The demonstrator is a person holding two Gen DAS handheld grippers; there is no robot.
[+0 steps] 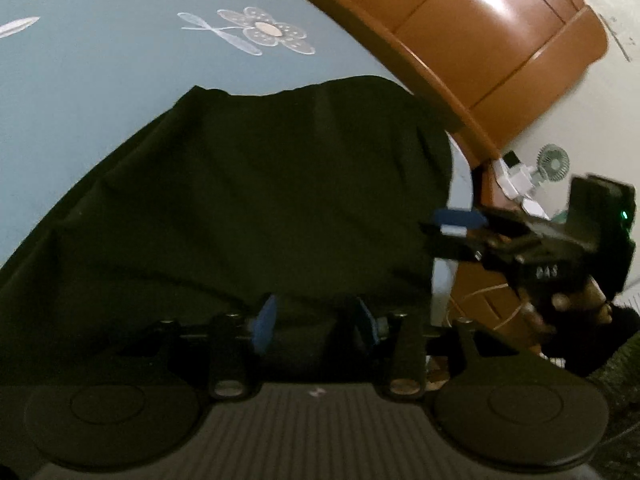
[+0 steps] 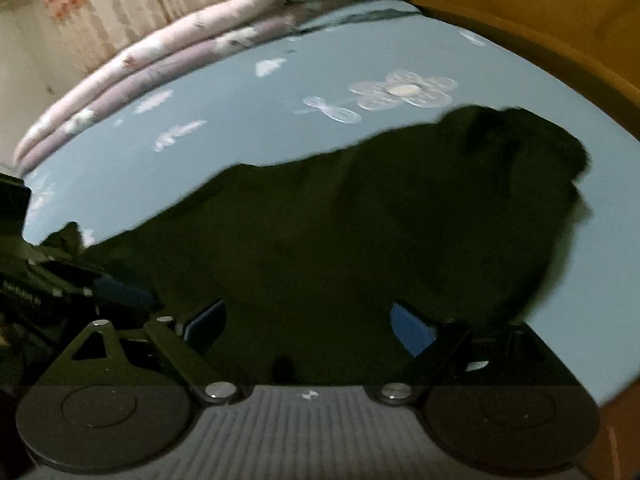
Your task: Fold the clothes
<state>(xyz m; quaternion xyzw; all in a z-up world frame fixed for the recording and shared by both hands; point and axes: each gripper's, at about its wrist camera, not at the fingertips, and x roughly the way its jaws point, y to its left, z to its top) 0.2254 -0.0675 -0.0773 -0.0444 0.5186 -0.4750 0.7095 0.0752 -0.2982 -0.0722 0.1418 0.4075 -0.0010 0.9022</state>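
Dark garment (image 1: 248,200) lying right under both my jaws, spread on the blue bedsheet (image 1: 100,80).

My left gripper (image 1: 316,322) is gaping narrowly, my right gripper (image 2: 308,326) wider; neither seems to be pinching cloth, though blur is hiding the tips. The garment's long axis is running away ahead, right side nearer its free edge.

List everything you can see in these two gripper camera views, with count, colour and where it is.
dark garment: one, blackish green, spread on the bed under both grippers
bed sheet: one, light blue with white flower prints, beneath the garment
folded quilts: two stacked layers, pink and lilac, at the bed's far edge
wooden bed frame: one, orange-brown, along the bed's side
small fan: one, pale green, by the wall
left gripper: one, black with blue pads, jaws apart over the garment
right gripper: one, black with blue pads, jaws wide apart
hand: one, on the right gripper's handle
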